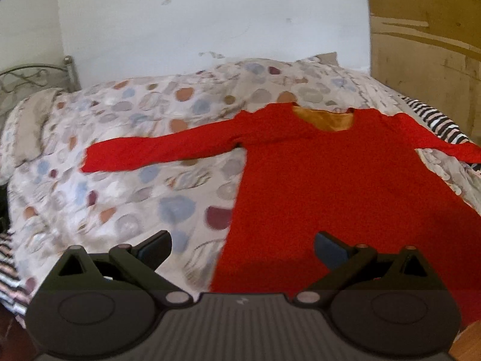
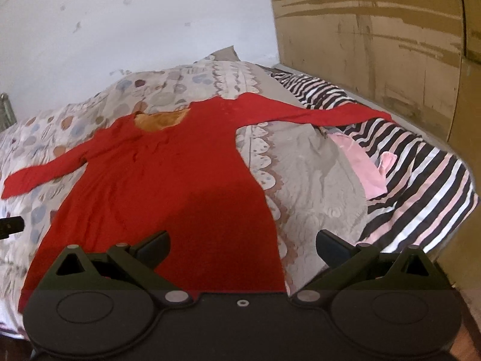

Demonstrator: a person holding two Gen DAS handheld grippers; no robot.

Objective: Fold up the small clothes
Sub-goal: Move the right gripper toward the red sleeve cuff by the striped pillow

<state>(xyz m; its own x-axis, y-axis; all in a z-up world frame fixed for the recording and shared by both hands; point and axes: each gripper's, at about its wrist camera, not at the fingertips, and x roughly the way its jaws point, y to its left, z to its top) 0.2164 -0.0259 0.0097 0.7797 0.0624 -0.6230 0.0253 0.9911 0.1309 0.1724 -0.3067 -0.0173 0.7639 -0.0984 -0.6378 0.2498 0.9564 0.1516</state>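
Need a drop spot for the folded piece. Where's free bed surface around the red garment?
Free: the patterned quilt left of the red garment, below its left sleeve; also the grey sheet between the garment's right edge and the pink cloth. Crowded: the striped blanket, under the right sleeve and the pink cloth.

Home bedroom, bed (image 1: 126, 138), patterned quilt (image 2: 300, 156)

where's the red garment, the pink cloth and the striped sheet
red garment (image 2: 168, 180): right wrist view, middle of its body
pink cloth (image 2: 365, 165): right wrist view, its flat part
striped sheet (image 2: 421, 198): right wrist view, the bed's right edge
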